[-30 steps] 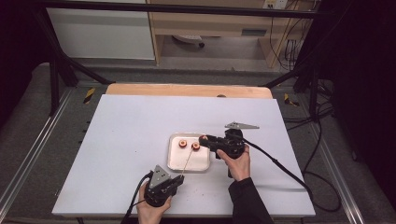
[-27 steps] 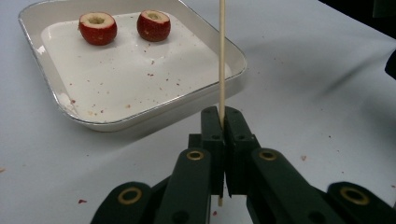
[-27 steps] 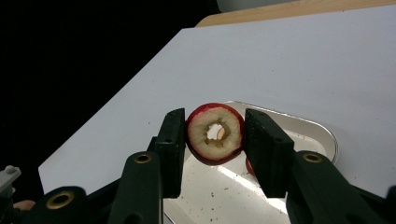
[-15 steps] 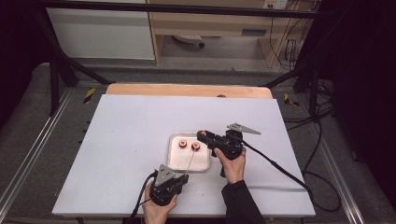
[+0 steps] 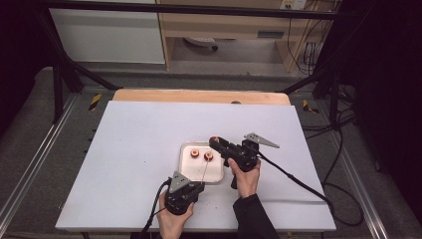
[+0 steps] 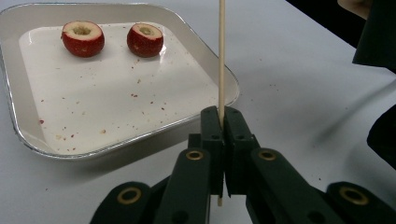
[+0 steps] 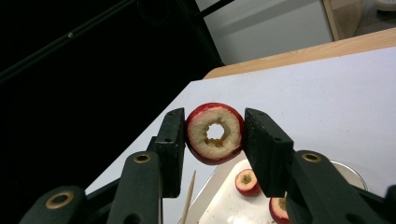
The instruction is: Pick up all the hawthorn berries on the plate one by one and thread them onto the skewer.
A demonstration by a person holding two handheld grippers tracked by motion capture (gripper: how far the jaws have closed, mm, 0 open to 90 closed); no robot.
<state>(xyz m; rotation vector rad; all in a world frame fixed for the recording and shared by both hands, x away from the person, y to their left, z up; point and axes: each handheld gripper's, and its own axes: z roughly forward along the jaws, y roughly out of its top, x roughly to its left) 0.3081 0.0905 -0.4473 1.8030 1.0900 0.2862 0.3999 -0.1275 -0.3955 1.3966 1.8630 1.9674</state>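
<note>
Up the middle of the left gripper view runs a thin wooden skewer (image 6: 222, 56), its long axis near vertical in that frame and its far end cut off by the top edge; in the high view it reads as a faint line at centre frame, slanting from the left gripper (image 5: 191, 186) up toward the tray (image 5: 219, 174). Its lower end pokes out just below the jaws, which are clenched flat on it, so the stick sits right in the seam between the two pads. Over in the right gripper view, a cored red fruit piece (image 7: 215, 133) is grasped between the jaws of the right gripper (image 7: 215, 140) at centre frame, one pad on each side of its skin, its cut face and bored hole turned toward the camera. It is lifted clear above the tray's corner. Two more cored fruit halves (image 6: 83, 38) lie in the upper left of the left gripper view, on the tray, which rests on the white counter (image 5: 139, 139). Their far sides are hidden, and the tray's left edge is cut off.
</note>
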